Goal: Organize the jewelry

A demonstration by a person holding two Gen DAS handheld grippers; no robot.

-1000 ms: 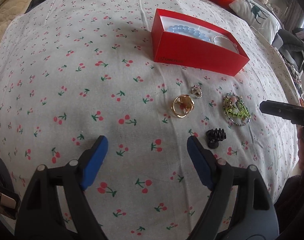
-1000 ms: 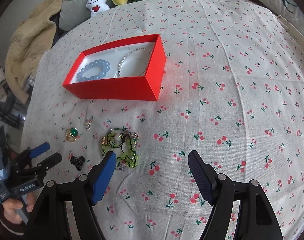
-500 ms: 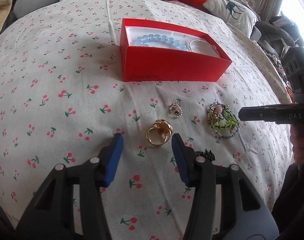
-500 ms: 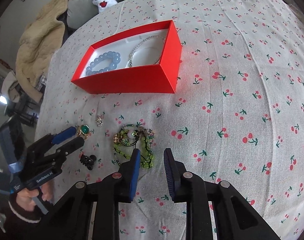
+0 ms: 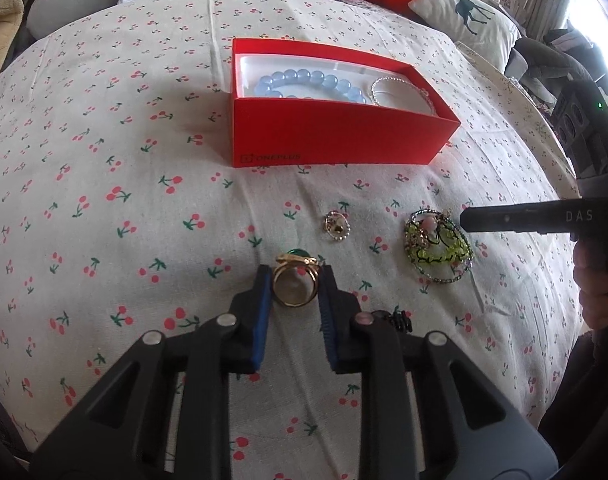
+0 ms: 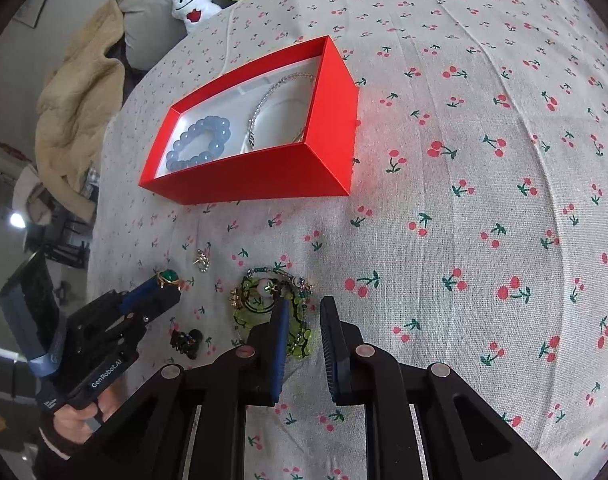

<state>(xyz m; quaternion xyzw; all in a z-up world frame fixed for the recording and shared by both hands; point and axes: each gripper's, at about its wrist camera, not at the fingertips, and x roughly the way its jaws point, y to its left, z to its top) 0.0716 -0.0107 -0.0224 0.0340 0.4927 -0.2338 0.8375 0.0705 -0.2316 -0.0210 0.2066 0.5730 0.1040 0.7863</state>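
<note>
The left tongs (image 5: 295,280) pinch the ring (image 5: 293,284), so lift gently toward the box (image 5: 336,140); the right tongs (image 6: 304,320) sit nearly clenched, grasping nothing.

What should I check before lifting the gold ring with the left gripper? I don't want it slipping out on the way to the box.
1. Gold ring sits between the left gripper pads: ok.
2. Both pads press on the band: cannot tell.
3. Black hair clip outside the jaws: ok.
4. Red box open, with bare floor beside the blue bead bracelet: ok.
5. Right gripper off the path, over the green bracelet: ok.
</note>
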